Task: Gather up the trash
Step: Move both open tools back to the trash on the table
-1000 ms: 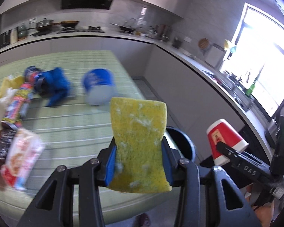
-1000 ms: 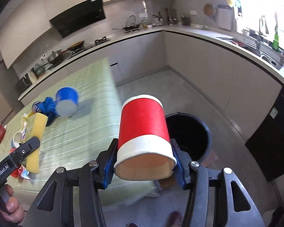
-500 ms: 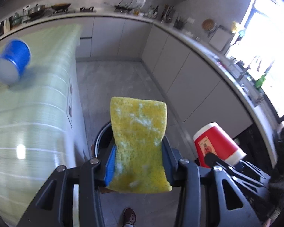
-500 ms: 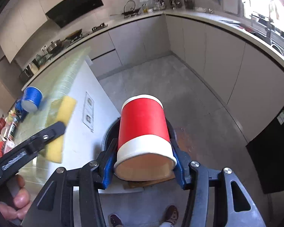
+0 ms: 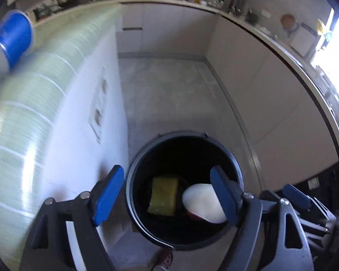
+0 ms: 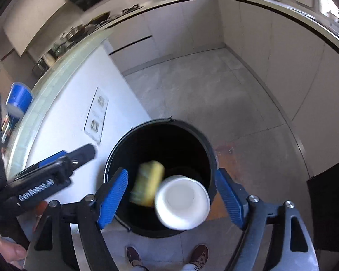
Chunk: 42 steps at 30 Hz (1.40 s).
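Observation:
A black round trash bin (image 5: 237, 176) (image 6: 115, 155) stands on the floor beside the white island. The yellow sponge (image 5: 163, 195) (image 6: 148, 186) and the red paper cup, showing its white bottom (image 5: 203, 203) (image 6: 182, 202), are loose inside the bin's mouth, free of both grippers. My left gripper (image 5: 167, 194) is open and empty above the bin. My right gripper (image 6: 171, 196) is open and empty above the bin too. The left gripper also shows at the left of the right wrist view (image 6: 56, 171).
A blue cup (image 5: 10, 40) (image 6: 19, 100) lies on the green striped cloth (image 5: 34, 94) on the island. The island's white side panel (image 5: 97, 113) is left of the bin. Grey floor (image 6: 203, 94) and cabinets (image 5: 282, 103) lie beyond. The person's shoes (image 6: 200, 256) are below.
Both grippers swung from the table to above the bin and opened. The sponge and the red cup left the jaws and are now in the bin's mouth.

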Each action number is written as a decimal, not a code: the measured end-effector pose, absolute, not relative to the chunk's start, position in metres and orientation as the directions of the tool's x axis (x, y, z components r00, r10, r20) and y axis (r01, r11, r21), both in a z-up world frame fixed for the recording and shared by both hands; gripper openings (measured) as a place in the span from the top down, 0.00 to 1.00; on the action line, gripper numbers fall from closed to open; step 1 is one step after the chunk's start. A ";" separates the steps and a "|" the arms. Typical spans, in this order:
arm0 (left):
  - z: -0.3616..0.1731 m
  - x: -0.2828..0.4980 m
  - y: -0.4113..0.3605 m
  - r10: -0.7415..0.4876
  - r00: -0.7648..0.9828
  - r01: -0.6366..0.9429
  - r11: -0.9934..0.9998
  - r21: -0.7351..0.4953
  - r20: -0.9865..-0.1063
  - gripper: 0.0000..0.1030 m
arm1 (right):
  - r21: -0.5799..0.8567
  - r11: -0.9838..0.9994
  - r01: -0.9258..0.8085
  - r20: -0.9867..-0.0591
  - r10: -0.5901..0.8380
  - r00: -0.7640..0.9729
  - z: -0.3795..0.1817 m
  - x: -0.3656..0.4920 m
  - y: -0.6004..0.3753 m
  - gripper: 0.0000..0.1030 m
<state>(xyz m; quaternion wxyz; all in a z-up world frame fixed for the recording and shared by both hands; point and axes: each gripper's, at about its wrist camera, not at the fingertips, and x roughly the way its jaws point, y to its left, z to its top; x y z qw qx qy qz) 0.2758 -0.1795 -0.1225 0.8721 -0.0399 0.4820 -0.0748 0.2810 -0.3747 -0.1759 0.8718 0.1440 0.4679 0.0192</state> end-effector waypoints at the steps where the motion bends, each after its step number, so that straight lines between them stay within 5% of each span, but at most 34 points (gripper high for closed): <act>1: -0.114 0.273 -0.177 -0.170 0.541 0.088 0.985 -0.145 -0.824 0.22 | 0.269 0.957 0.107 -0.803 0.162 0.573 -0.172 0.281 -0.377 0.21; 18: 0.010 0.195 -0.061 -0.161 0.651 0.065 0.986 -0.156 -0.742 0.22 | 0.267 0.961 0.076 -0.697 0.138 0.704 -0.056 0.257 -0.293 0.21; 42: 0.003 0.216 0.180 -0.042 0.674 -0.072 0.990 -0.122 -0.737 0.21 | 0.244 0.969 -0.037 -0.662 0.194 0.724 -0.014 0.252 -0.001 0.20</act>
